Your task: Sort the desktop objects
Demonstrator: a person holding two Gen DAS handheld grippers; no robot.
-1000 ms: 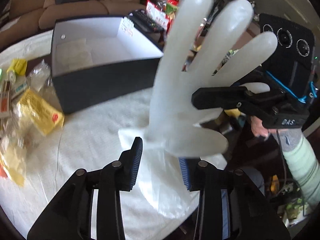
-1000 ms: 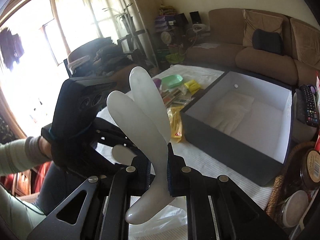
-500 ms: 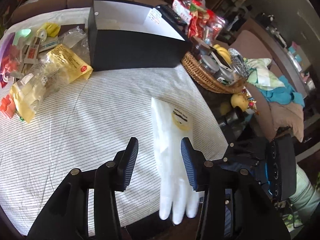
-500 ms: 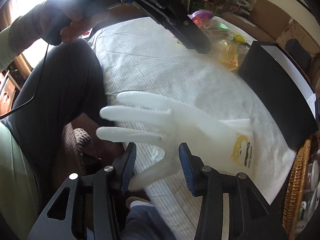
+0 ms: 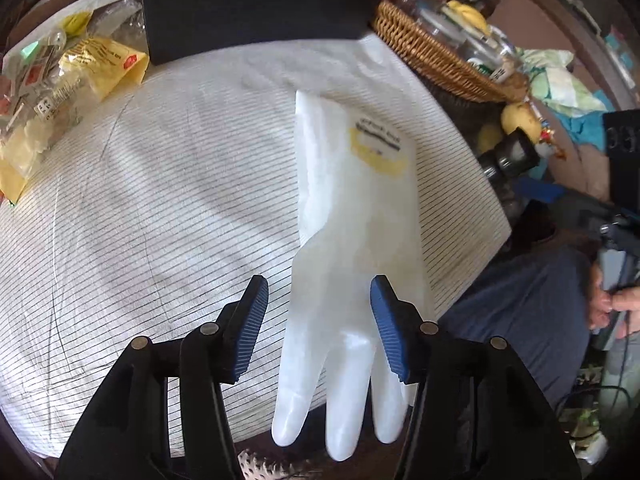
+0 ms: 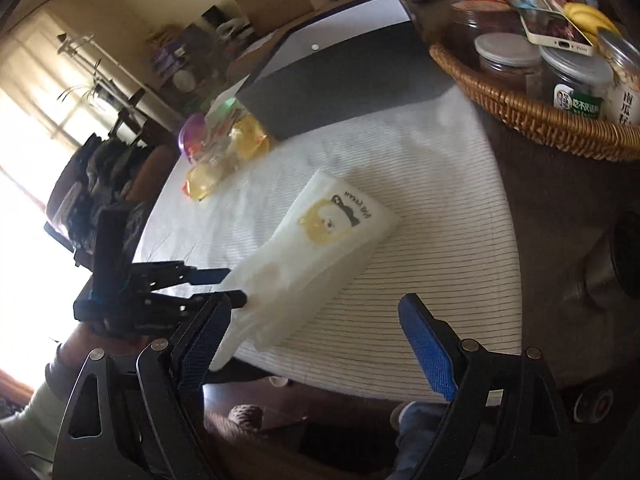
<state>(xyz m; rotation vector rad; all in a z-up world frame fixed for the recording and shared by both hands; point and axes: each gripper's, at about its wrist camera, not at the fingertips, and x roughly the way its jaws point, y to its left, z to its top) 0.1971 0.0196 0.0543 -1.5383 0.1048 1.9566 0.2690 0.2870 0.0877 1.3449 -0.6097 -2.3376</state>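
Both your grippers spread, pinching nothing. Left gripper (image 5: 318, 322) straddles white rubber glove (image 5: 352, 240), pads clear of it. Right gripper (image 6: 316, 344) off table edge. Glove flat on striped tablecloth (image 5: 160, 200), fingertips overhanging; black box (image 5: 256, 4) beyond.
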